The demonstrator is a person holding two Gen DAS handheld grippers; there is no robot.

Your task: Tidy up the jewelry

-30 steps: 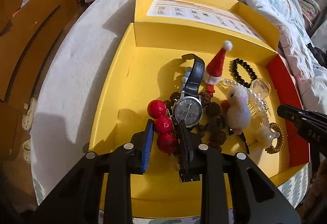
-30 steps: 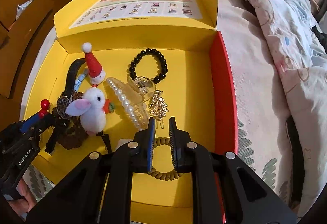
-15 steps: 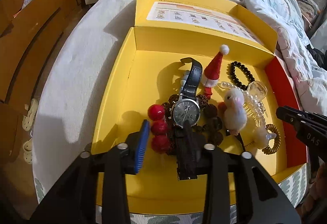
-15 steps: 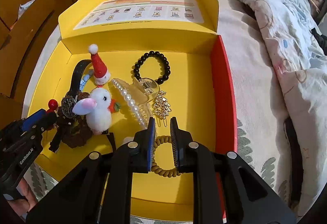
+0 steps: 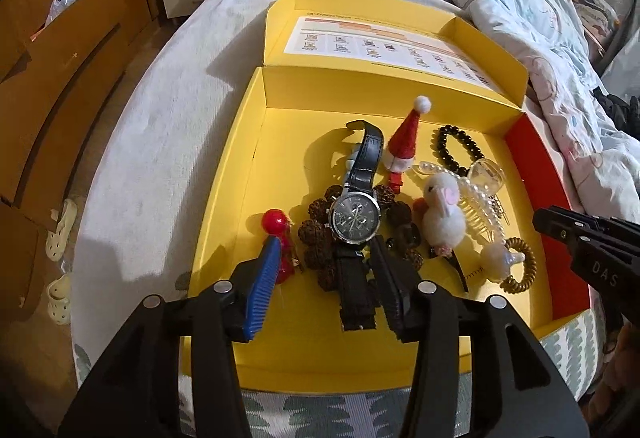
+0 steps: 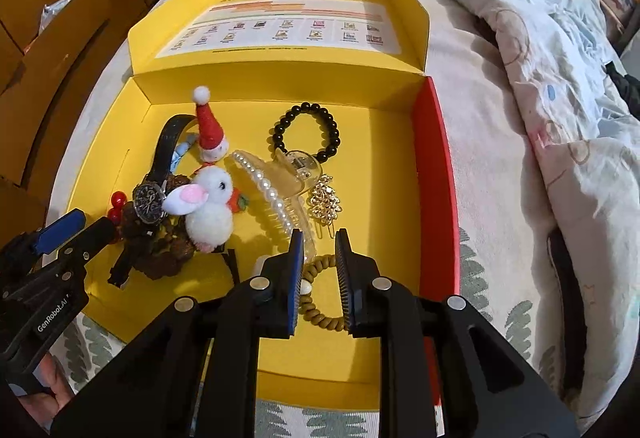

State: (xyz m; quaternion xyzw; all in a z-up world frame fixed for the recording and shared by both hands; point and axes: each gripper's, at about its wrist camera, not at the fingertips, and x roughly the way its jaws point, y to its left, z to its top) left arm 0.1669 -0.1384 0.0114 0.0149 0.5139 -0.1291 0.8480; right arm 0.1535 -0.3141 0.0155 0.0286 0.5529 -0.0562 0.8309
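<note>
An open yellow box (image 5: 240, 198) on the bed holds the jewelry. My left gripper (image 5: 326, 272) hangs over its near left part. Its jaws are opening, and nothing is gripped. The black strap of the wristwatch (image 5: 354, 216) and brown beads (image 5: 316, 230) lie between the fingers. A red berry clip (image 5: 275, 222) sits beside the blue pad. My right gripper (image 6: 320, 266) is low over a tan coil hair tie (image 6: 320, 314) that lies on the box floor. These jaws are opening too, one on each side of the tie.
A white plush bunny clip (image 6: 210, 206), a pearl claw clip (image 6: 272, 190), a gold leaf clip (image 6: 326, 204), a black bead bracelet (image 6: 308, 130) and a Santa hat clip (image 6: 210, 126) also lie inside. A rumpled quilt (image 6: 540, 58) lies to the right. Wooden cabinets (image 5: 60, 78) stand to the left.
The left jaws have spread wide and let go of the red berry clip. The right jaws have parted a little around the coil hair tie. Neither hand has shifted much.
</note>
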